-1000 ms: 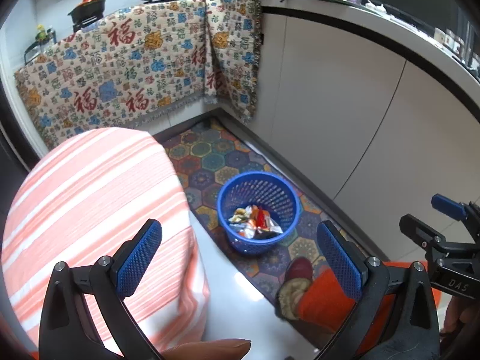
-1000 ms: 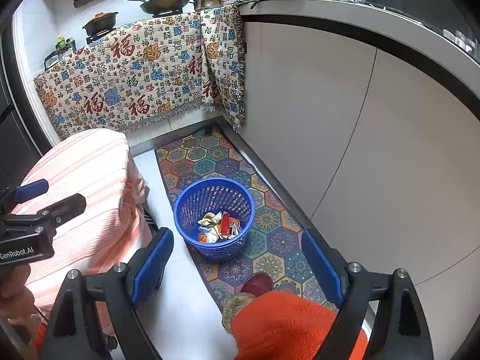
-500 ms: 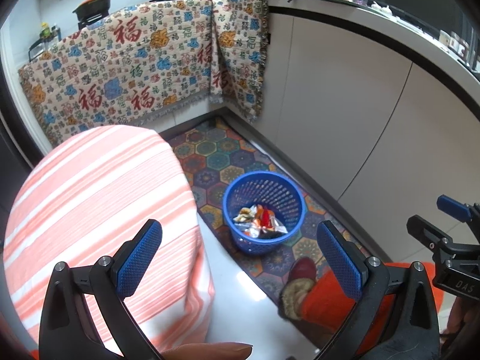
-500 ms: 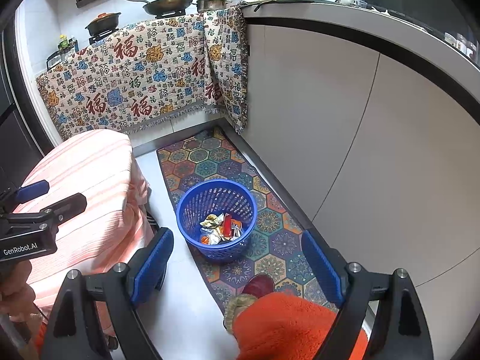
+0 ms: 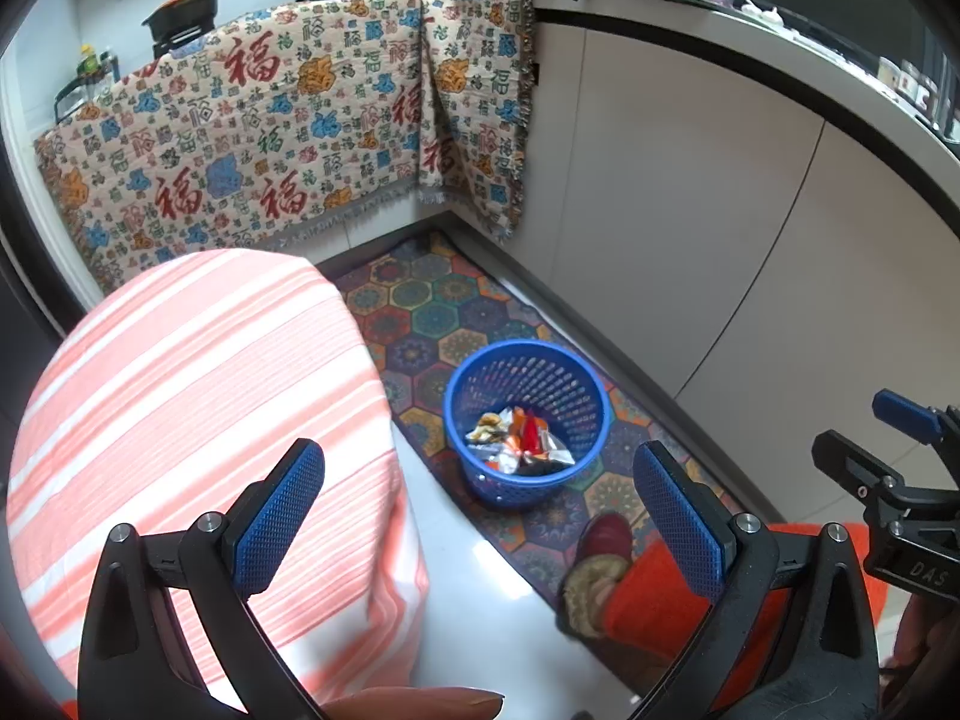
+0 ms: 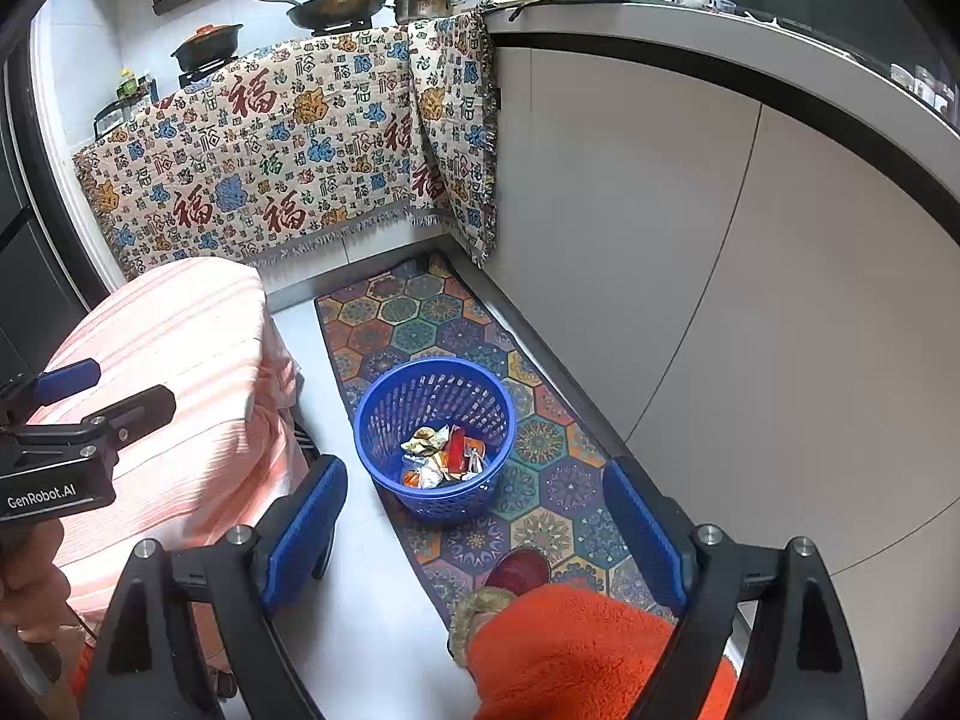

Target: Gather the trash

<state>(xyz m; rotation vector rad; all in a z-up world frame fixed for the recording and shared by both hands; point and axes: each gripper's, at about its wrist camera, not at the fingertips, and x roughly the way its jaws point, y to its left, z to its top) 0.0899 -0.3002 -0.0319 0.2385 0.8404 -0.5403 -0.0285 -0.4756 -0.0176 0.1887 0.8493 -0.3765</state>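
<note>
Below, our left gripper (image 5: pixel 480 516) and right gripper (image 6: pixel 474 522) gape empty above the blue basket (image 6: pixel 384 414) of wrappers (image 6: pixel 441 459), striped cushion (image 6: pixel 180 372) left, cabinet (image 6: pixel 690 276) right.

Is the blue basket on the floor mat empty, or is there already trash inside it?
Not empty. The blue basket stands upright on the mat, and crumpled wrappers cover its bottom; it is far from full.
</note>
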